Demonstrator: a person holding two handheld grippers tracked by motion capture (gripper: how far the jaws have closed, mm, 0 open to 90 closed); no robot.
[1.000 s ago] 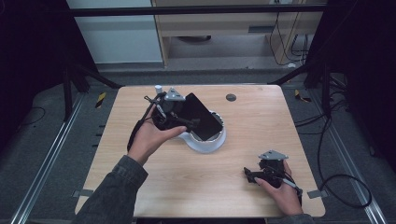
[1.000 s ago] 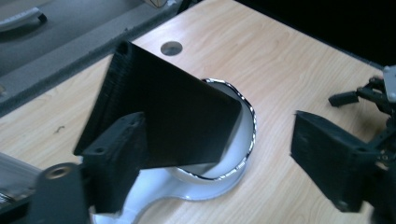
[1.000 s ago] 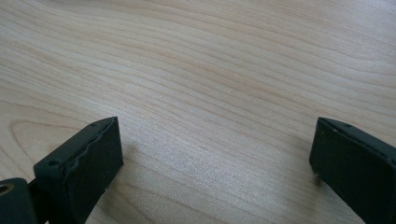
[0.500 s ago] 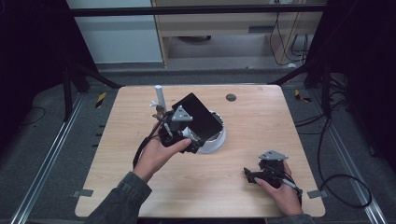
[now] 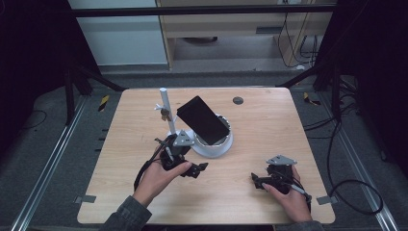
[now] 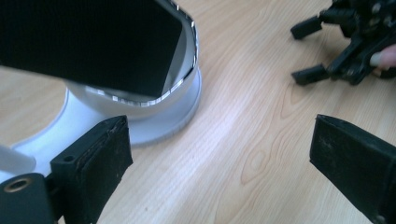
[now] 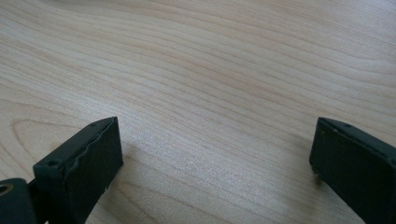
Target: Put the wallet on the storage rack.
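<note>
Left tongs point(image 5: 199, 169) have withdrawn from the phone point(image 5: 202, 120), jaws wide apart and empty. The phone now leans in the white stand point(image 5: 211, 147), so placement appears complete. Right tongs point(image 5: 256, 180) rest on the tabletop point(image 5: 269, 120), spread, empty.

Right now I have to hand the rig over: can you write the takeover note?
Left gripper: jaws open, holding nothing, on the table just in front of the white stand.
Right gripper: jaws open, empty, low over bare table at the near right.
Phone: propped tilted in the stand's round cup, dark face up, free of both grippers. White post upright beside it.
Done: phone sits in the stand.
Left: probably only to confirm it rests steady; nothing else is in hand.
</note>
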